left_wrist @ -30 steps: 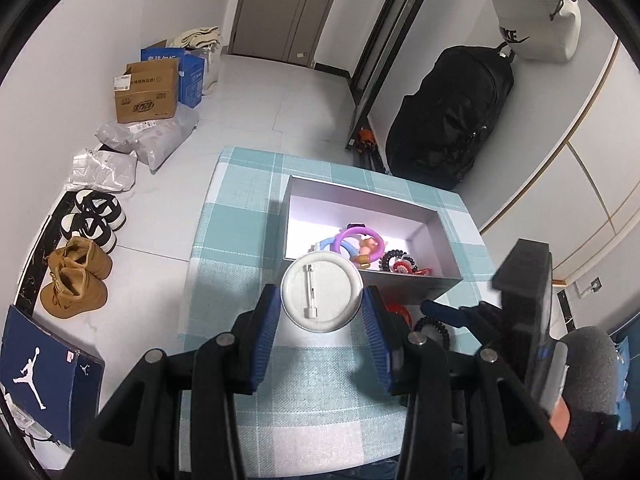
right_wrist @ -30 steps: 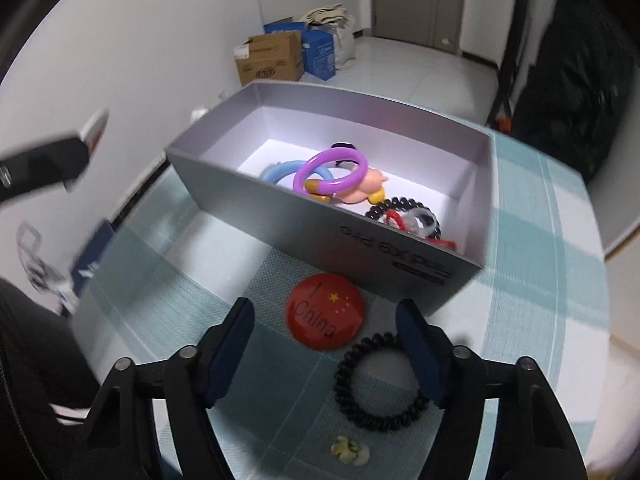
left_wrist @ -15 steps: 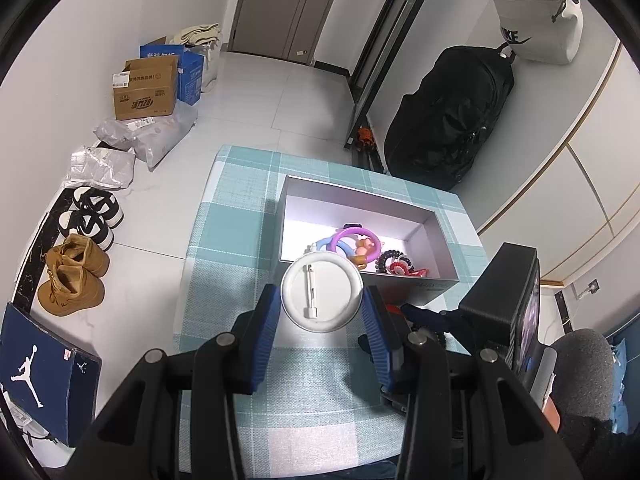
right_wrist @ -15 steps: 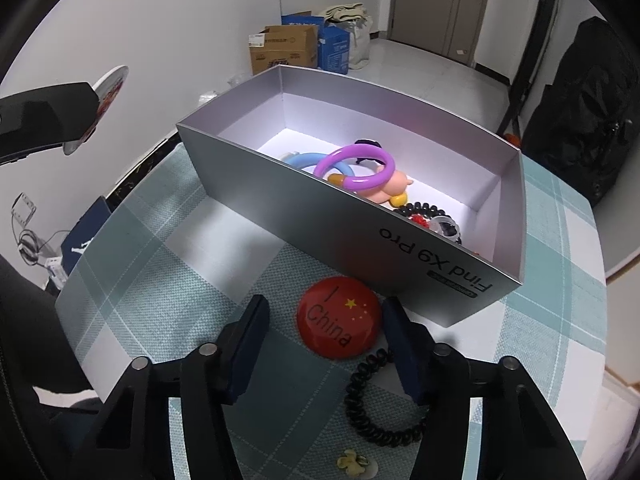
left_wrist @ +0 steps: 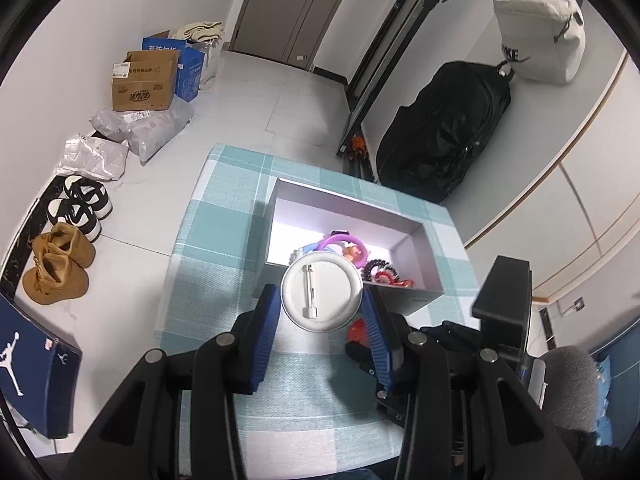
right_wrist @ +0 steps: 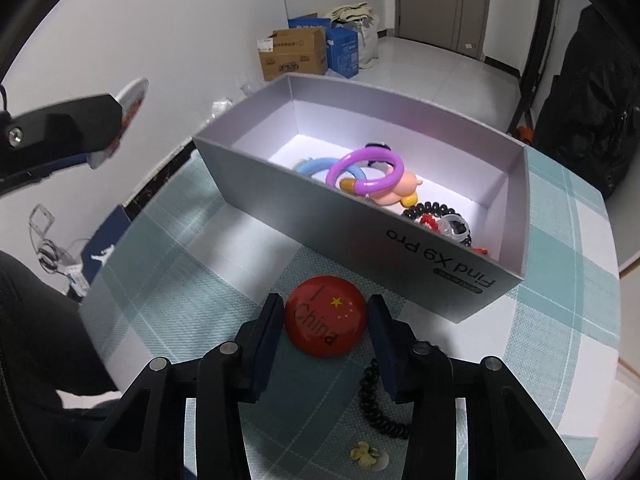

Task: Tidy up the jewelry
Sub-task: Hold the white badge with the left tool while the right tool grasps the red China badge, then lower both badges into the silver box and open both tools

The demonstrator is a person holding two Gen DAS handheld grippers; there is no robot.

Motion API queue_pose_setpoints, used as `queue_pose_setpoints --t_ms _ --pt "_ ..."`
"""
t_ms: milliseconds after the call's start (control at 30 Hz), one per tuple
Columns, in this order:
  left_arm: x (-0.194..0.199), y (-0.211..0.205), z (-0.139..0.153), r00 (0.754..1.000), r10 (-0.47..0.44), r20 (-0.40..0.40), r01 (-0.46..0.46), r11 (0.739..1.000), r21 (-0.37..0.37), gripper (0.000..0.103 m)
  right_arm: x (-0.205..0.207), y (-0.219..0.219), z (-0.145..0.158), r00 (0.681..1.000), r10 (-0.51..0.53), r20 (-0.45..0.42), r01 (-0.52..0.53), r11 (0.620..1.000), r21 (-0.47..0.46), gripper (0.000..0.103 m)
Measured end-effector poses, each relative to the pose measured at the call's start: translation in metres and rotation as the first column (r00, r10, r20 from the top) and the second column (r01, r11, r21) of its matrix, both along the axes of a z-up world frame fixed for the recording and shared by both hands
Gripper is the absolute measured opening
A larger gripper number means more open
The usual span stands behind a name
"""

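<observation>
Badges: left gripper (left_wrist: 322,307) grips white badge (left_wrist: 322,291); right gripper (right_wrist: 326,322) seemingly touches red badge (right_wrist: 325,316).

Even, cool indoor light, soft shadow left of the grey box (left_wrist: 416,300), white glare on the box floor (inside), strong fisheye bending with black corners, near gripper bodies slightly soft

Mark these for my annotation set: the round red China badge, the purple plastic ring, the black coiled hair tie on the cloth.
round red China badge (right_wrist: 326,321), right wrist view, face centre
purple plastic ring (right_wrist: 394,173), right wrist view, right rim
black coiled hair tie (right_wrist: 370,404), right wrist view, left arc
</observation>
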State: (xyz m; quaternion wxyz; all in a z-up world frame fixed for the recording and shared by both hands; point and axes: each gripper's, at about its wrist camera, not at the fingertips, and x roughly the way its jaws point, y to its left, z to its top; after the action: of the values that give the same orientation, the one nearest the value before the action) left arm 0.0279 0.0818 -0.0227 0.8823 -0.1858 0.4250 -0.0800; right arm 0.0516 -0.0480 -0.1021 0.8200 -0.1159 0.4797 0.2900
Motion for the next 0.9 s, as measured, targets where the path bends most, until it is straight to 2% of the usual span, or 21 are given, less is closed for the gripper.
queue_pose_setpoints --t_ms 267,467,800,900 --pt "0.001 0.001 0.006 0.998 0.043 0.041 -0.043 0.999 -0.016 0.036 0.005 -0.030 0.038 1.000 -0.024 0.002 0.023 0.987 0.159 0.042" --pt "0.006 -0.002 0.003 0.998 0.048 0.033 -0.048 0.999 -0.021 0.036 0.007 -0.049 0.062 0.998 -0.061 0.004 0.058 0.962 0.267 0.042" --pt "0.016 -0.014 0.005 0.998 0.032 0.047 -0.031 0.999 -0.035 0.036 0.014 -0.058 0.083 0.996 -0.075 0.044 0.056 0.940 0.336 0.042" --pt "0.023 -0.021 0.005 0.999 0.017 0.044 -0.017 1.000 -0.017 0.036 0.021 -0.060 0.086 0.996 -0.079 0.043 0.059 0.936 0.347 0.042"
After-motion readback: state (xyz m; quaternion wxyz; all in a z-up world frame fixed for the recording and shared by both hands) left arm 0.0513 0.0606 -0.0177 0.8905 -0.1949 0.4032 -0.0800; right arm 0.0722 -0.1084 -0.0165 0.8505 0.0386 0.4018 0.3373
